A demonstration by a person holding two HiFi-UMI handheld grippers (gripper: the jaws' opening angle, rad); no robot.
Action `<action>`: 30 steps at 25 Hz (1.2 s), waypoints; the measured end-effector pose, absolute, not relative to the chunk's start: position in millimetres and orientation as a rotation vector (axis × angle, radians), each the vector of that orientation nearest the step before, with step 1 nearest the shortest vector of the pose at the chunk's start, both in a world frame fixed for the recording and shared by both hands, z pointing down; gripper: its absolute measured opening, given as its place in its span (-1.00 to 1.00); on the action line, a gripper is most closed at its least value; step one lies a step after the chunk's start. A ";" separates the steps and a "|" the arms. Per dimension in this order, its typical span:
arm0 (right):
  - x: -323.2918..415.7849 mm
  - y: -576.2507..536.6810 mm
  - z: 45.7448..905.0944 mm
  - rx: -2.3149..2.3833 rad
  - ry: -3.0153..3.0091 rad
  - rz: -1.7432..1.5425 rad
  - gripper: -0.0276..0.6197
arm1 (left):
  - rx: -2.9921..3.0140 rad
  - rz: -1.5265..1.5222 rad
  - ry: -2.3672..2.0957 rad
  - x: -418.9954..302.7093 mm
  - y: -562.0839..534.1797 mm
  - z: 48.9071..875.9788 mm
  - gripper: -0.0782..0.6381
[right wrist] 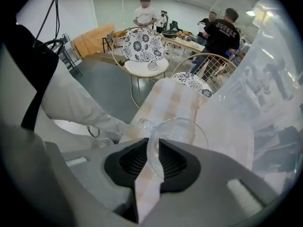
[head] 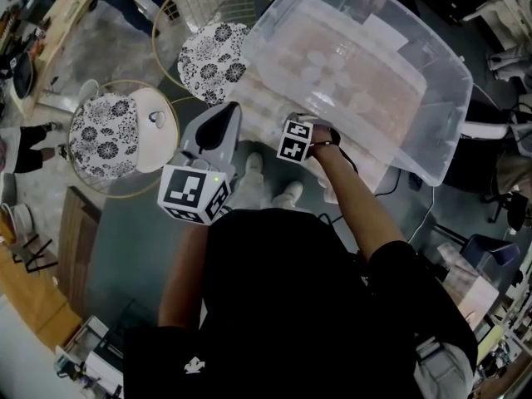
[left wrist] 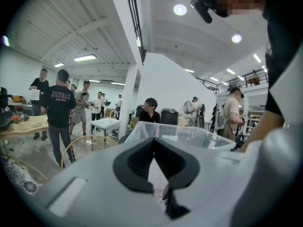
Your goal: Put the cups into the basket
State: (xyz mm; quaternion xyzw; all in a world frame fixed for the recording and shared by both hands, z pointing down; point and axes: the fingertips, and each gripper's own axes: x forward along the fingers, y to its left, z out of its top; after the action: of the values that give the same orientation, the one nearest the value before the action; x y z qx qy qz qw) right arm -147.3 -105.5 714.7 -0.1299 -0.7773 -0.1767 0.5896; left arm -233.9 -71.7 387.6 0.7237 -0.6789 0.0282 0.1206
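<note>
The basket (head: 439, 136) was a big clear plastic tub with rounded corners and a thick rolled rim, standing on a table under a soft cloth (right wrist: 171, 102) checked in cream and pale orange; round pale shapes lay on its floor, too blurred to name. The cup (right wrist: 183, 128) was thin, clear and round-mouthed, standing upright on the cloth outside the basket, near the table's near edge, with the basket's cloudy wall rising just beside it on the right of the right gripper view. Past the table edge the floor (head: 137, 248) was smooth grey and open; two round chairs (head: 106, 136) with thin wire frames and black-and-white flowered cushions stood well apart from the table, with bare floor between. The right gripper (right wrist: 154, 151) pointed steeply down over the cloth; its ribbed black pads had closed onto the near wall of the cup, one pad inside the rim and one outside, with only that thin wall between them. The left gripper (left wrist: 152, 144), smooth grey with the same ribbed black pads, was held nearly level beside the person's body, away from the cup; its jaws were together at the tips, and it pointed over the basket's rim toward people standing in the white hall beyond.
</note>
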 end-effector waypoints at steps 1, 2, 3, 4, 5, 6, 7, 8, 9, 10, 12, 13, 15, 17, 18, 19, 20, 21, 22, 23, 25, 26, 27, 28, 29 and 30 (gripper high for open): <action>-147.2 -105.5 715.1 -0.306 -1.801 -0.422 -0.70 | 2.114 0.083 -1.985 -233.7 -71.2 387.0 -0.76; -147.1 -104.7 715.0 -0.311 -1.795 -0.429 -0.71 | 2.114 0.084 -1.987 -233.4 -70.5 386.3 -0.76; -146.8 -103.3 714.3 -0.318 -1.794 -0.431 -0.72 | 2.114 0.085 -1.989 -233.2 -69.7 385.6 -0.76; -146.5 -101.5 713.1 -0.326 -1.795 -0.431 -0.76 | 2.113 0.085 -1.991 -233.1 -68.9 385.1 -0.76; -146.3 -100.0 712.0 -0.332 -1.798 -0.429 -0.81 | 2.112 0.087 -1.993 -233.2 -68.1 384.7 -0.76; -146.0 -99.1 711.2 -0.334 -1.801 -0.428 -0.82 | 2.109 0.089 -1.996 -233.6 -67.3 384.6 -0.77; -145.5 -98.8 711.0 -0.333 -1.802 -0.426 -0.82 | 2.106 0.091 -1.998 -233.9 -66.7 384.9 -0.76; -144.7 -99.0 711.0 -0.330 -1.802 -0.425 -0.83 | 2.102 0.093 -2.000 -234.1 -66.4 385.3 -0.76; -143.8 -99.2 711.0 -0.328 -1.800 -0.428 -0.83 | 2.100 0.094 -2.002 -234.3 -66.2 385.6 -0.76; -143.1 -99.0 710.9 -0.328 -1.797 -0.434 -0.83 | 2.098 0.093 -2.002 -234.4 -65.7 385.6 -0.76; -141.8 -97.8 709.9 -0.329 -1.800 -0.439 -0.84 | 2.098 0.092 -2.003 -234.1 -64.0 385.2 -0.76; -141.6 -97.0 708.6 -0.327 -1.807 -0.436 -0.84 | 2.098 0.092 -2.003 -233.8 -63.1 385.2 -0.76; -142.0 -94.8 704.9 -0.324 -1.827 -0.427 -0.84 | 2.099 0.093 -2.002 -233.2 -61.9 385.5 -0.76; -143.1 -91.5 701.3 -0.322 -1.846 -0.421 -0.84 | 2.100 0.093 -1.999 -232.9 -60.6 386.1 -0.76; -143.6 -90.0 699.6 -0.319 -1.855 -0.417 -0.84 | 2.101 0.092 -1.998 -232.6 -60.1 386.3 -0.76; -144.0 -89.0 697.7 -0.313 -1.865 -0.410 -0.84 | 2.103 0.090 -1.996 -232.2 -59.9 386.3 -0.76; -144.5 -88.1 695.2 -0.309 -1.874 -0.401 -0.84 | 2.106 0.089 -1.995 -232.1 -59.9 385.9 -0.76; -145.2 -87.3 692.1 -0.306 -1.883 -0.394 -0.84 | 2.109 0.089 -1.994 -232.2 -60.2 385.3 -0.76; -146.1 -86.6 688.4 -0.305 -1.892 -0.388 -0.84 | 2.113 0.088 -1.994 -232.7 -60.6 384.5 -0.76; -147.3 -86.1 684.1 -0.302 -1.903 -0.384 -0.84 | 2.115 0.087 -1.995 -233.2 -61.0 383.7 -0.76; -148.2 -85.1 674.7 -0.290 -1.926 -0.377 -0.84 | 2.116 0.081 -1.995 -233.3 -61.6 383.4 -0.76; -147.7 -84.6 669.5 -0.284 -1.937 -0.373 -0.84 | 2.116 0.076 -1.994 -232.8 -61.8 383.7 -0.76; -147.7 -84.4 663.6 -0.279 -1.949 -0.370 -0.84 | 2.116 0.072 -1.993 -232.8 -62.4 383.9 -0.76; -148.8 -84.2 657.0 -0.277 -1.962 -0.370 -0.84 | 2.117 0.067 -1.993 -233.2 -63.2 383.7 -0.76; -150.3 -83.7 650.0 -0.279 -1.974 -0.373 -0.84 | 2.119 0.064 -1.992 -233.6 -64.2 383.2 -0.76; -151.3 -83.1 642.9 -0.281 -1.985 -0.375 -0.84 | 2.122 0.062 -1.991 -233.5 -65.4 382.6 -0.76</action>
State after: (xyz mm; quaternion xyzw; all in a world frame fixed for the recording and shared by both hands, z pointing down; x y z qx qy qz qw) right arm -151.3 -83.1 642.9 -0.1172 -0.8293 -0.1568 0.5233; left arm -233.5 -65.4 382.6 0.7243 -0.6794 0.0211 0.1155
